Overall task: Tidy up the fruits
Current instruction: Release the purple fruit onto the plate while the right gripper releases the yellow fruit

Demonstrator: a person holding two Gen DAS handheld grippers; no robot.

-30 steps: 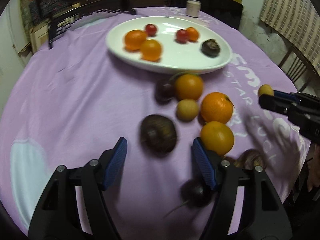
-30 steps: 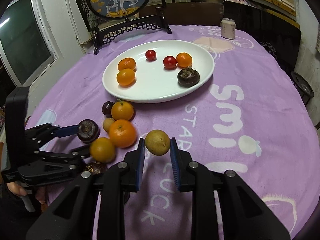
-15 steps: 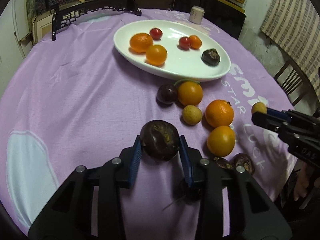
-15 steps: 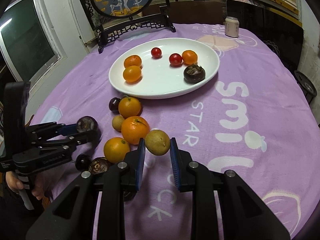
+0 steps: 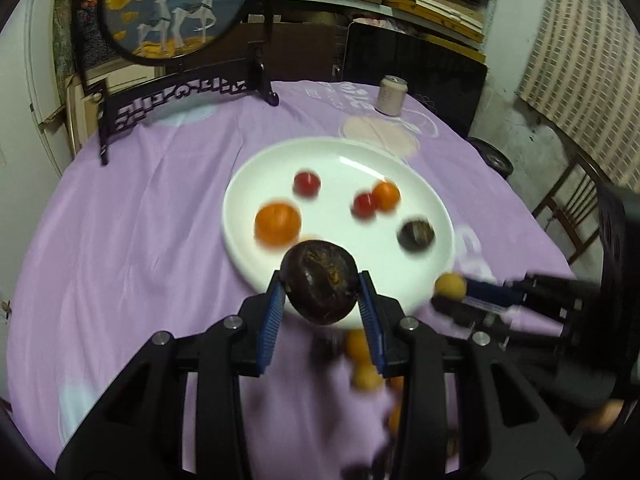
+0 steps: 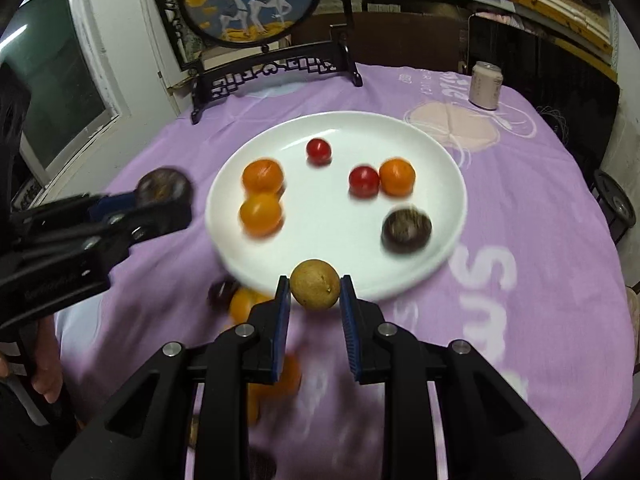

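Observation:
My left gripper [image 5: 322,304] is shut on a dark purple round fruit [image 5: 319,282] and holds it in the air at the near rim of the white plate [image 5: 248,176]. My right gripper [image 6: 315,300] is shut on a small tan round fruit [image 6: 315,285], also raised at the plate's near rim [image 6: 452,168]. The plate holds oranges [image 6: 262,176], two red tomatoes [image 6: 363,180] and a dark fruit [image 6: 406,230]. Several loose oranges and dark fruits [image 6: 244,304] lie blurred on the purple cloth below my grippers.
A dark carved stand with a round painted screen [image 6: 252,4] stands at the table's far left. A pale can [image 6: 485,85] stands at the far right. A wooden chair [image 5: 576,208] is beside the table's right edge.
Both grippers have risen and moved forward toward the plate, each carrying its fruit. The left gripper closed on the dark fruit a second ago and lifted it off the cloth.

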